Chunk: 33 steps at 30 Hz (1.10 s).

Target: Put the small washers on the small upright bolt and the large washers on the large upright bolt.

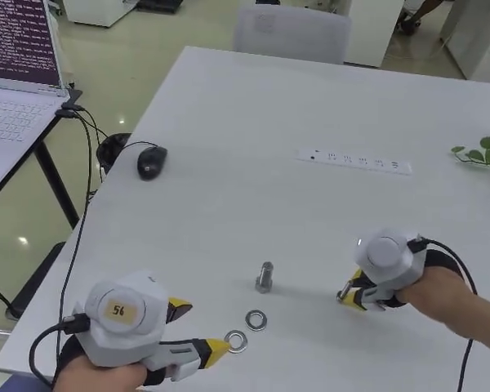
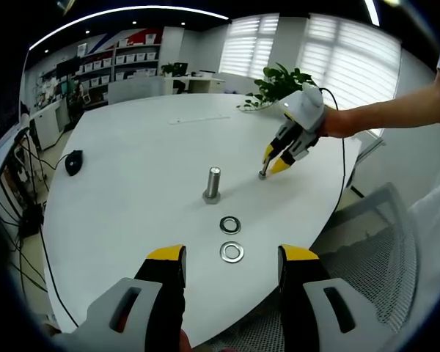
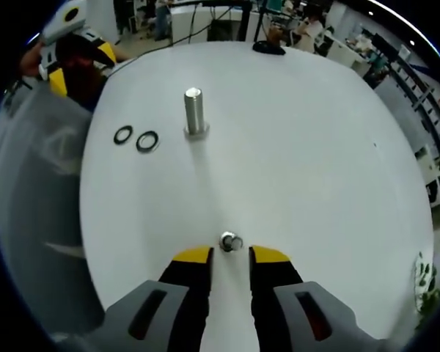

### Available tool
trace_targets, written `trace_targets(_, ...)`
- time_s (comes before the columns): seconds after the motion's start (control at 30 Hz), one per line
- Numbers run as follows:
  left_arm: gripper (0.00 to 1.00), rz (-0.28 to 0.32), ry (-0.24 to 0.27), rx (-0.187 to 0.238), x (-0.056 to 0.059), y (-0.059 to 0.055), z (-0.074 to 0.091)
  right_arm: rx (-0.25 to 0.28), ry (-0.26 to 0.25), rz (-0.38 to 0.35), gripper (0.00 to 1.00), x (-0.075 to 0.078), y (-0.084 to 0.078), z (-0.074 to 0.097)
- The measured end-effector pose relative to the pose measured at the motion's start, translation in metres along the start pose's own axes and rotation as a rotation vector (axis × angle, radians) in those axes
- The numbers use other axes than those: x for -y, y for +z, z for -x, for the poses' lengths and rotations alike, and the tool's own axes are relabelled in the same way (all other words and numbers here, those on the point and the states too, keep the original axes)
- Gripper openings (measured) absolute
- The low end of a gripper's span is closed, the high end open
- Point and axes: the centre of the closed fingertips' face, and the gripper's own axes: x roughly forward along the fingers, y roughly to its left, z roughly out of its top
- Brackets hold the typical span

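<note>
At lower centre, two washers lie flat near the large bolt, none threaded yet. Beside them the left gripper gapes; at lower right the right gripper noses the small bolt, grasp unclear.

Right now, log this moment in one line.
left gripper: open, by two washers | right gripper: tips at small bolt | large bolt: bare

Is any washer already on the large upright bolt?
No: the large upright bolt stands bare; the near washer and the far washer lie flat on the table.
</note>
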Motion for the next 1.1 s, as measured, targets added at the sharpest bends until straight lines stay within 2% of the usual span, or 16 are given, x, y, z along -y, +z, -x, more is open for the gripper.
trace_targets(0.2,0.49,-0.005,-0.008,-0.002,0.003,0.0,-0.002,0.027,-0.053,-0.074,0.2,-0.004,-0.013,0.013)
trace_targets(0.33,0.49,-0.005,-0.013,-0.002,0.006,0.001,-0.004,0.036,-0.06,-0.125,0.2,-0.021,-0.027,0.017)
trace_targets(0.5,0.49,-0.013,-0.025,-0.007,0.008,0.001,-0.005,0.037,-0.039,-0.193,0.2,-0.046,-0.044,0.018)
trace_targets(0.67,0.49,-0.023,-0.03,-0.009,0.009,0.002,-0.007,0.035,-0.017,-0.207,0.2,-0.068,-0.049,0.015)
trace_targets(0.77,0.49,-0.027,-0.034,-0.01,0.01,0.002,-0.007,0.038,0.001,-0.201,0.2,-0.077,-0.045,0.012)
trace_targets(0.93,0.49,-0.03,-0.039,-0.012,0.012,0.001,-0.007,0.05,0.05,-0.158,0.2,-0.095,-0.027,0.001)
trace_targets(1.0,0.49,-0.032,-0.039,-0.013,0.014,0.001,-0.007,0.064,0.074,-0.151,0.19,-0.103,-0.013,-0.002)
trace_targets(1.1,0.49,-0.029,-0.041,-0.009,0.015,0.002,-0.007,0.079,0.1,-0.09,0.19,-0.111,0.011,-0.011)
